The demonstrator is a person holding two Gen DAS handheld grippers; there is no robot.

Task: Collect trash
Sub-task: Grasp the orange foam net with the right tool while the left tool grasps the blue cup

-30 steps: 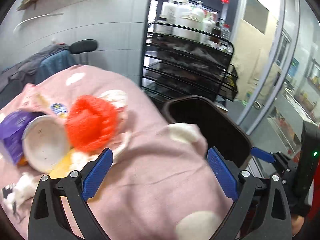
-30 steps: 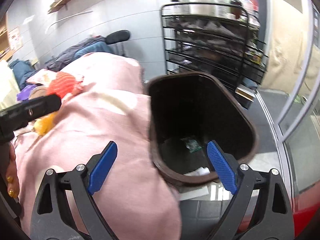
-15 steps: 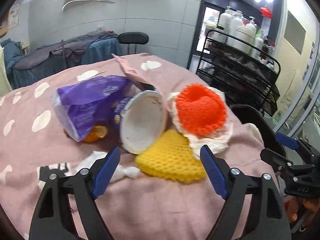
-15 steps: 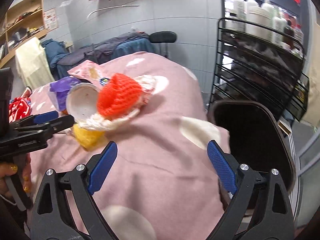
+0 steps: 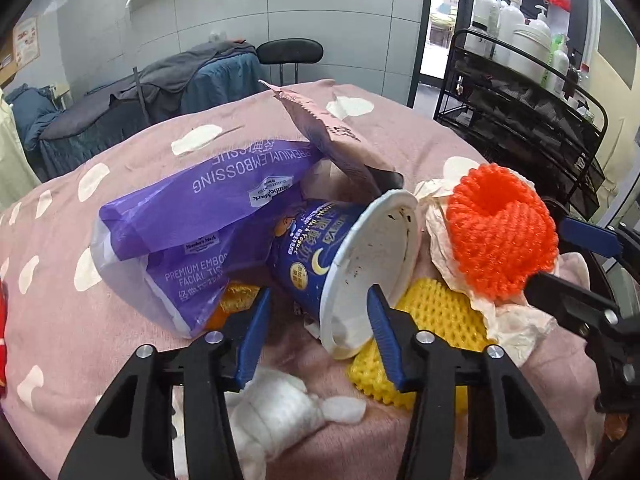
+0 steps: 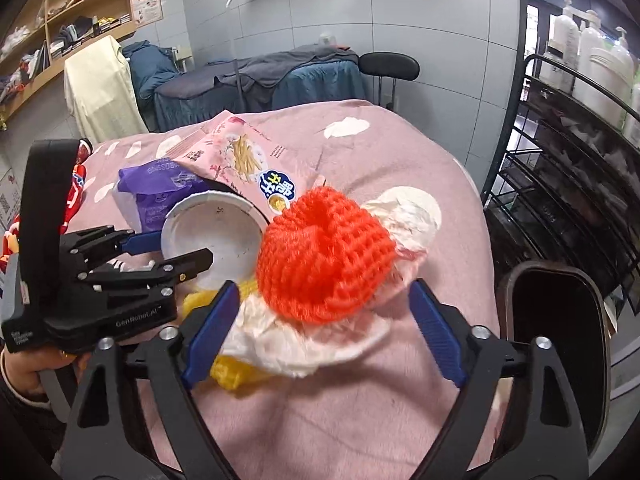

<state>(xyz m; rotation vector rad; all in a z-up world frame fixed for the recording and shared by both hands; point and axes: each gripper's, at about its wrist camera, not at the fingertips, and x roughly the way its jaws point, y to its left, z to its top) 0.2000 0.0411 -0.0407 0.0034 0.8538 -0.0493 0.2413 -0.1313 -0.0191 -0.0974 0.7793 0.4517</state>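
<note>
Pile of trash on a pink bed cover with white cloud-shaped patches [image 5: 384, 128], seen from both wrist views.

Left gripper [image 5: 316, 336]: its blue-padded fingers [image 5: 252, 332] are closing around the lower rim of a blue paper cup with a white interior [image 5: 372, 264], which lies on its side with the mouth toward the camera. One finger is outside the cup wall and the other is at the mouth; the pads do not yet press on it. In the right wrist view the same gripper [image 6: 172, 250], held by a hand [image 6: 24, 364], reaches the cup [image 6: 216, 236] from the left.

Right gripper [image 6: 320, 320]: fingers [image 6: 208, 332] wide apart and closing, with an orange-red foam fruit net [image 6: 324, 256] and crumpled white tissue paper [image 6: 304, 344] lying between them, not clamped.

Other trash: a purple plastic facial-tissue wrapper [image 5: 192, 224] to the left of the cup; a pink foil snack bag [image 6: 240, 156] leaning over the cup; a yellow foam fruit net [image 5: 436, 316] under the cup and the orange-red net; a white cotton wad [image 5: 280, 408] near the left fingers.

A dark brown plastic bin [image 6: 560, 320] stands just beside the bed edge at the right, with a black wire rack of bottles [image 6: 568, 140] behind it.
</note>
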